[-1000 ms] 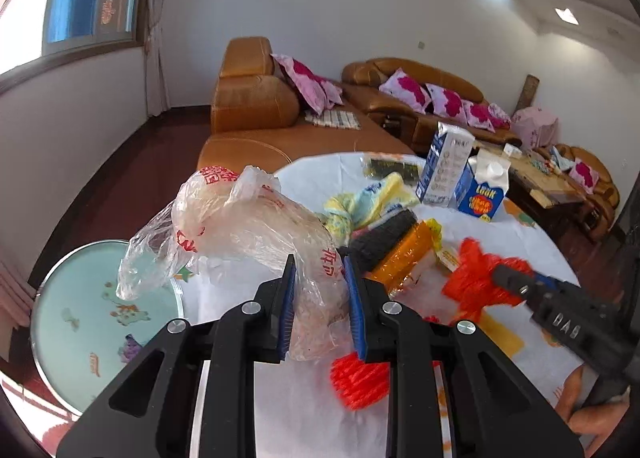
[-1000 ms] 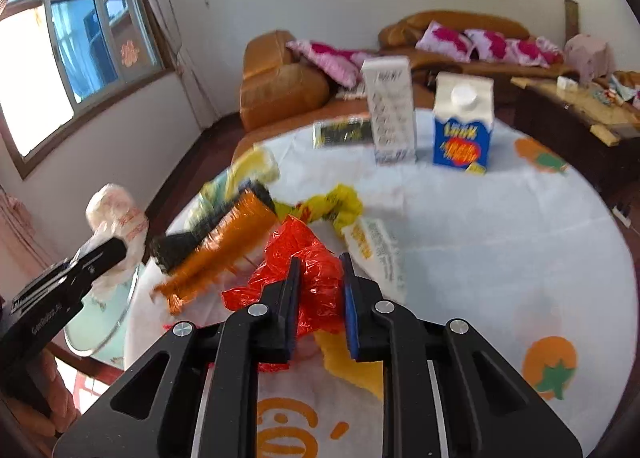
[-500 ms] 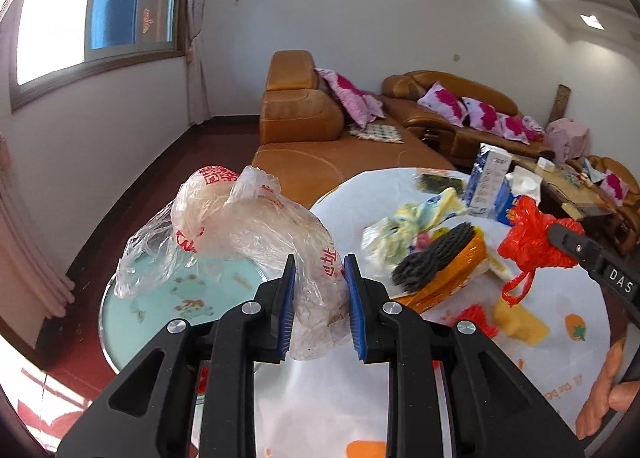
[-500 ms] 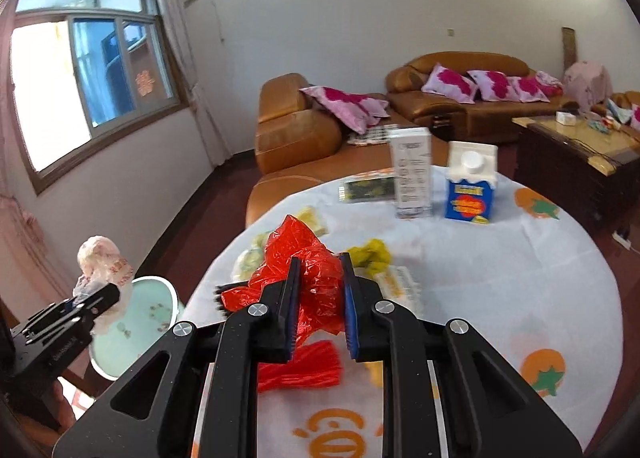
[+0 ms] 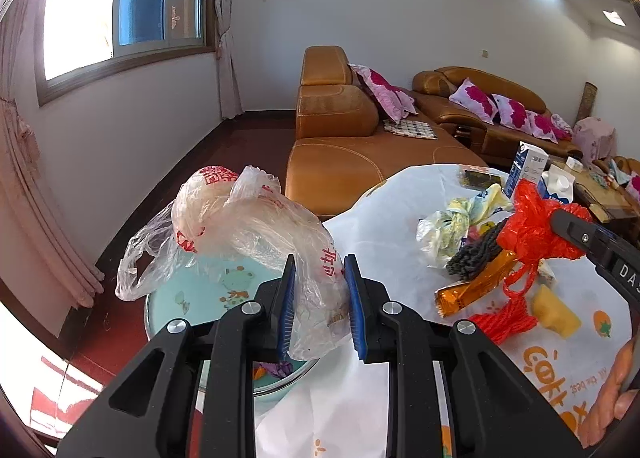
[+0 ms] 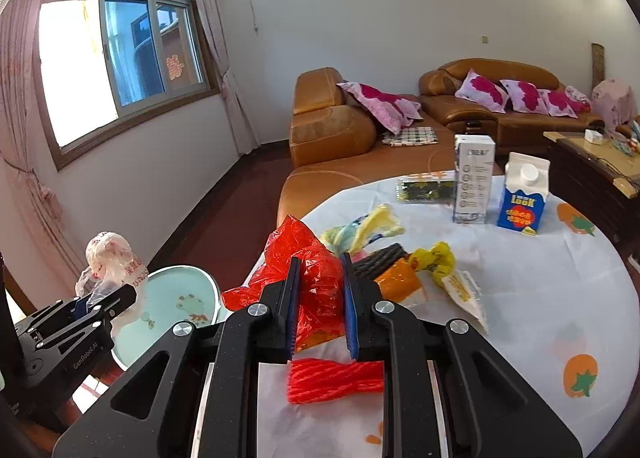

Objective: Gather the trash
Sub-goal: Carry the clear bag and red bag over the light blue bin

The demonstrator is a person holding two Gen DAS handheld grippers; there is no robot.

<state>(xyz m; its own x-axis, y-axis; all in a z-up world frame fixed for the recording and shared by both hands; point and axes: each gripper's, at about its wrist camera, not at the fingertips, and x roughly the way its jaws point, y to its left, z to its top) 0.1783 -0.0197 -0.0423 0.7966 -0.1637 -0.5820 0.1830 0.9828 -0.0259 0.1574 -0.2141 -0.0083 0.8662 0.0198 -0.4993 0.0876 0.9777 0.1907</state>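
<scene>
A round table (image 6: 520,298) is covered by a white cloth printed with orange fruit. At its far side two cartons (image 6: 520,198) are set upright beside a dark packet (image 6: 426,188). Crumpled wrappers (image 6: 436,258) and a red net (image 6: 334,380) are scattered nearer.

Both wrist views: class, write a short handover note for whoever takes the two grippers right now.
Left gripper: shut on the clear plastic bag, held over the pale round stool.
Right gripper: shut on the red plastic bag, lifted off the table.
Done: two bags picked up.
Left: red net, orange wrapper, yellow wrappers, two cartons. No bin in view.
</scene>
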